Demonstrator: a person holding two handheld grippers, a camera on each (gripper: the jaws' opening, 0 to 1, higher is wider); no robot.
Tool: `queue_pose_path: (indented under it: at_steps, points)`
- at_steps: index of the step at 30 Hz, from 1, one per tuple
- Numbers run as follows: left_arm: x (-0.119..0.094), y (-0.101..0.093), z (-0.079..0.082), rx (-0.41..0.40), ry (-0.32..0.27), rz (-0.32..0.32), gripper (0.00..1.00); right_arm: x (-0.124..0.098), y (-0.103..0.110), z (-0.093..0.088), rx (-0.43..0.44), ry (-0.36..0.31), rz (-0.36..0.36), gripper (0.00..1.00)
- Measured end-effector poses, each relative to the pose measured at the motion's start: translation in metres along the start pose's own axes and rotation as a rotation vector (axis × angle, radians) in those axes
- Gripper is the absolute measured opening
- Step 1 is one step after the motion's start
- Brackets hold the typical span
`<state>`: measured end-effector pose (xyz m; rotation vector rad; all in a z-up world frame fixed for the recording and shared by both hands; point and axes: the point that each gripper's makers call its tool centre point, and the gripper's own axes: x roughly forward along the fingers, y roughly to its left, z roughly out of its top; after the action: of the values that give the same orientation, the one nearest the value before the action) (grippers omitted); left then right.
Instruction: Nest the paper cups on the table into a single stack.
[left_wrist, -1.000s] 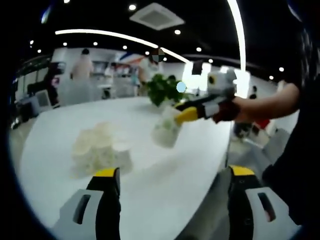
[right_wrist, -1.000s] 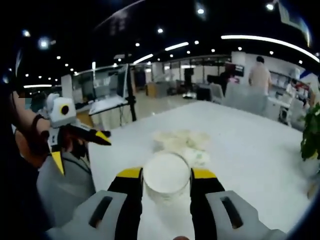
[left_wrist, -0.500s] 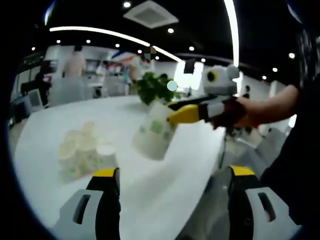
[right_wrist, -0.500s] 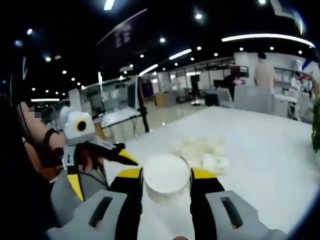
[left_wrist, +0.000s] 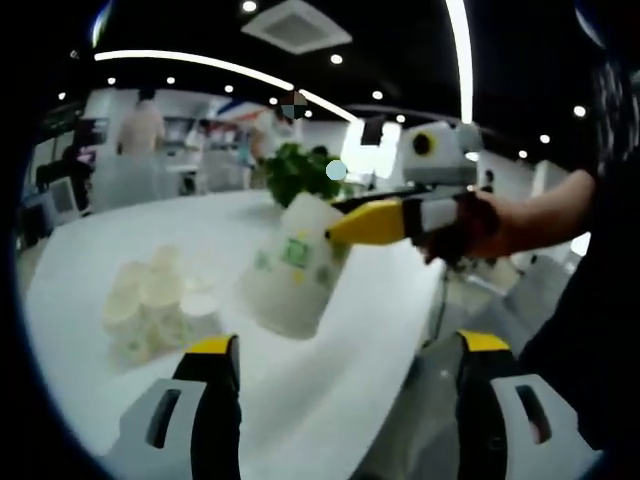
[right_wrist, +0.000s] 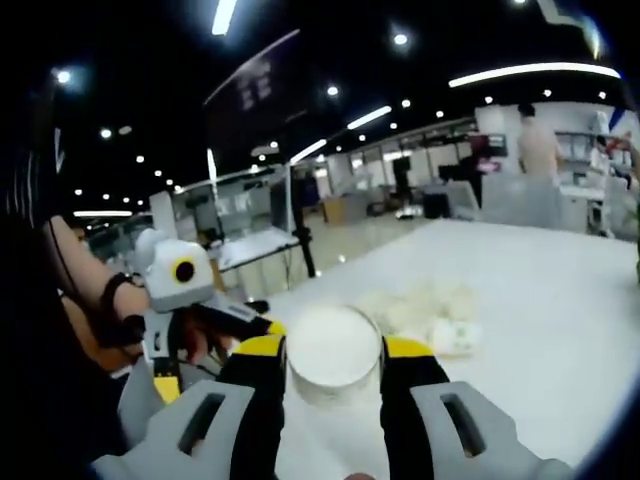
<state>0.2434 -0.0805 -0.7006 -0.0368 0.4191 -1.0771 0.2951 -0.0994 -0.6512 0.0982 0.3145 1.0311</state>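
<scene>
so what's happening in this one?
A person is working with a pair of hand-held tongs over a white table. The right tongs are shut on a paper cup, held up off the table. The left tongs are open, holding nothing. A cluster of loose paper cups sits on the table, not yet stacked.

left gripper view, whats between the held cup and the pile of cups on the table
Bare white table. In the left gripper view nothing lies between the held cup and the pile of cups.
</scene>
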Motion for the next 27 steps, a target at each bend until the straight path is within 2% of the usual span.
queue_pose_path:
  at_steps: [6,8,10,14,20,27]
  points:
    - [0.002,-0.01,0.004,-0.024,-0.016,-0.045,0.81,0.001,0.013,0.0,-0.014,-0.015,0.042,0.33]
    - [0.002,-0.008,0.004,-0.021,-0.012,-0.032,0.81,-0.001,0.012,-0.002,-0.011,-0.013,0.038,0.33]
    - [-0.001,-0.009,0.009,-0.014,-0.042,-0.031,0.81,-0.004,0.01,-0.002,0.018,-0.025,0.035,0.33]
    - [-0.005,-0.01,0.013,-0.022,-0.062,-0.04,0.75,-0.009,0.009,-0.003,0.044,-0.044,0.032,0.33]
    - [-0.011,-0.016,0.022,-0.048,-0.108,-0.054,0.74,-0.013,0.01,-0.003,0.164,-0.096,0.05,0.33]
    - [-0.018,-0.017,0.026,-0.119,-0.14,-0.083,0.59,-0.021,0.007,-0.007,0.254,-0.136,0.068,0.33]
